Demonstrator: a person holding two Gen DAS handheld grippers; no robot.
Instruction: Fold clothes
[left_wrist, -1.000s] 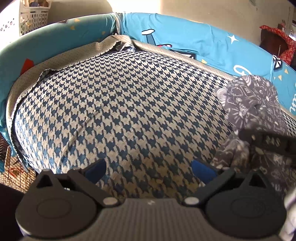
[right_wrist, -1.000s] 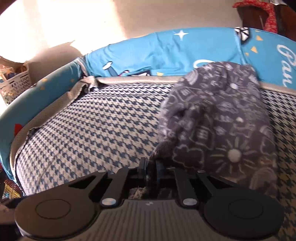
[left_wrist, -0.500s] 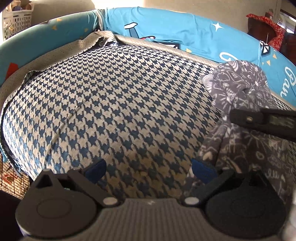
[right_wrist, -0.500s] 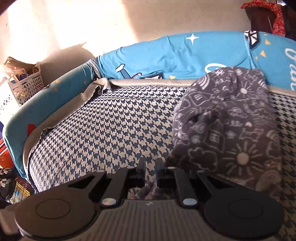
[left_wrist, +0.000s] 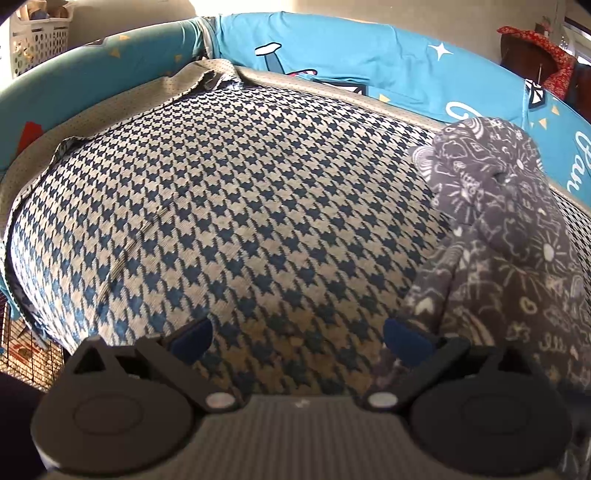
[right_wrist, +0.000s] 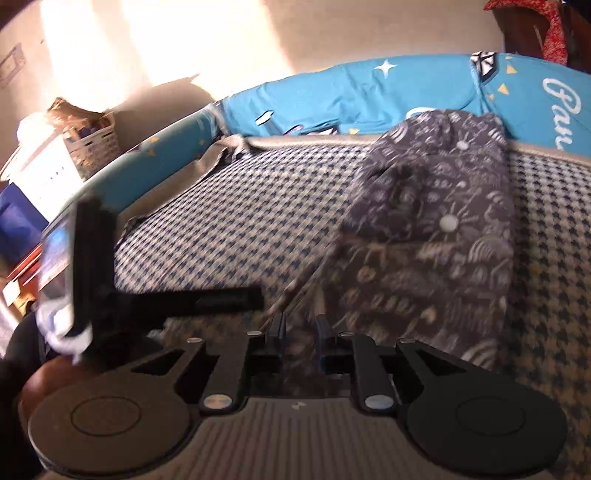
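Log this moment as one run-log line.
left tool: open, empty | right tool: slightly parted, state unclear | grey doodle-print garment: bunched on houndstooth-covered bed | fold: not done

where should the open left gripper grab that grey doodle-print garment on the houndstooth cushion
Take the near, low edge of the grey doodle-print garment, just beside the left gripper's right finger. The cloth there lies thin on the blue-and-cream houndstooth cushion, while farther back it is bunched into a tall lump. Come from the garment's left, low along the cushion.
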